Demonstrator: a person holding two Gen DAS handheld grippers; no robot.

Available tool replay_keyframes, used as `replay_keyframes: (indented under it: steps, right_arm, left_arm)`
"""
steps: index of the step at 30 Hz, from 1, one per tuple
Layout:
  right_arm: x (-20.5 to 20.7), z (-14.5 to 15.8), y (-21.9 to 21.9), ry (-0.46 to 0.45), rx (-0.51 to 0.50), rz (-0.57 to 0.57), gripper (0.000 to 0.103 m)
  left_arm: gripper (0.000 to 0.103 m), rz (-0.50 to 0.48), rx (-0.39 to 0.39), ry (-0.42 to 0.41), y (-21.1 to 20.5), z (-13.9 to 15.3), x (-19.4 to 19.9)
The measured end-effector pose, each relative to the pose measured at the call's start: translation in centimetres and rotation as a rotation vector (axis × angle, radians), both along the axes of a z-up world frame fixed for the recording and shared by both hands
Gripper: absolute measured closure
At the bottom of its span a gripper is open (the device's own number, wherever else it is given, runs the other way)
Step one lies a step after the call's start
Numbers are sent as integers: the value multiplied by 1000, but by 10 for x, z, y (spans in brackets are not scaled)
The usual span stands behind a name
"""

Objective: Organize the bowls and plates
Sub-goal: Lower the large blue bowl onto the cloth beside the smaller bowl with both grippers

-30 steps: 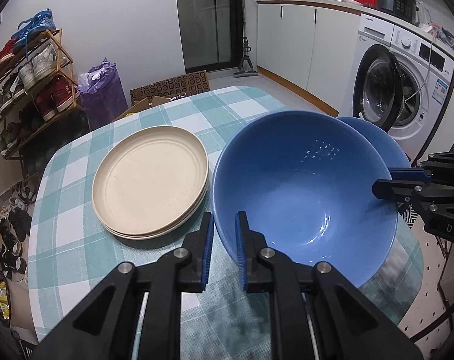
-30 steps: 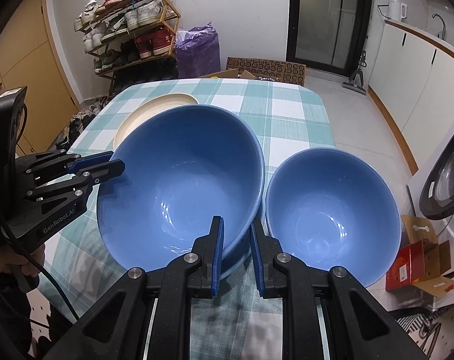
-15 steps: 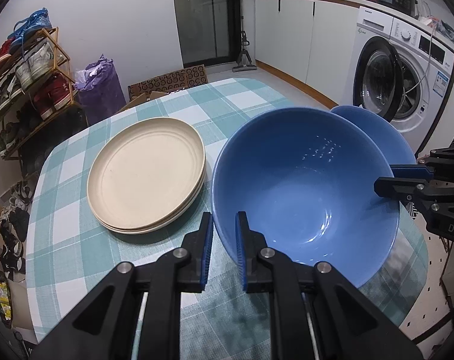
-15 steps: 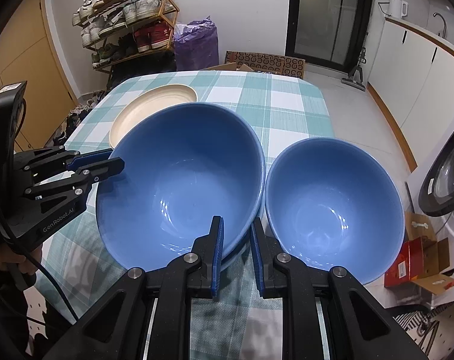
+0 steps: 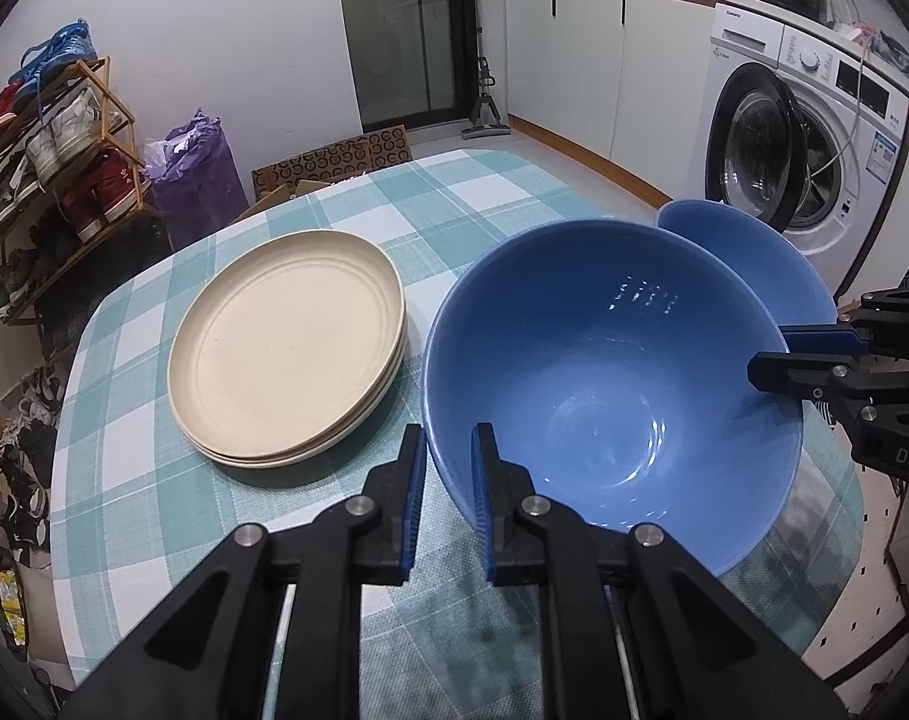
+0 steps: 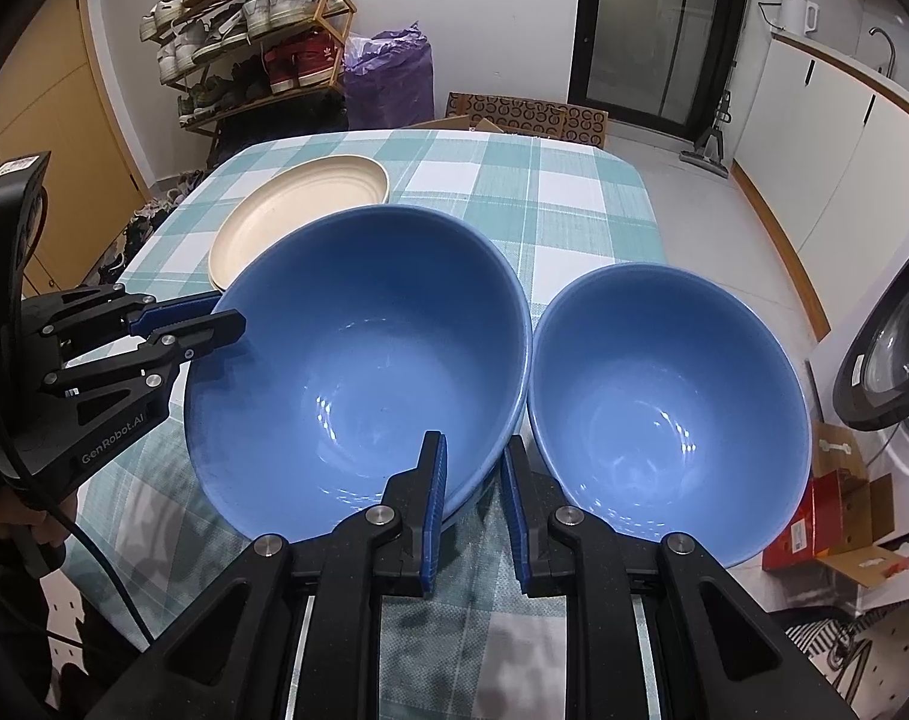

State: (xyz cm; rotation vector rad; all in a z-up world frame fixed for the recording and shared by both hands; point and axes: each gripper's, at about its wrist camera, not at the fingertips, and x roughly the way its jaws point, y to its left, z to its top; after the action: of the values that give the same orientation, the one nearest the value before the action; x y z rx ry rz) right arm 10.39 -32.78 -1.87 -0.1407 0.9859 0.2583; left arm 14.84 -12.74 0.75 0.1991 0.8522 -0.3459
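between your two hand-held grippers, the big blue bowl [image 6: 358, 360] is pinched by its rim: left hand-held gripper [image 5: 445, 504] at its 6 o'clock, right hand-held gripper [image 6: 472, 495] on the opposite rim. it looks tilted above the counter [image 5: 130, 360]. uneven lifting could slip the thin rim free or knock the smaller bowl [image 6: 670, 414] just beside it at 3 o'clock. both bowls are empty; so are the stacked plates [image 5: 286, 342] at 10 o'clock.

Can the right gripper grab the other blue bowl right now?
Probably not yet. The right gripper is shut on the rim of the big blue bowl, which the left gripper grips too. The second blue bowl sits uncovered beside it.
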Motion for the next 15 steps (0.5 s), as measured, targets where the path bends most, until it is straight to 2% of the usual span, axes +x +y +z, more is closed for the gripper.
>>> replay_keyframes:
  steps: [15]
  right_arm:
    - [5,-8,3,17,-36,4,82]
  left_arm:
    - [88,-11,9,7,-2,-5,3]
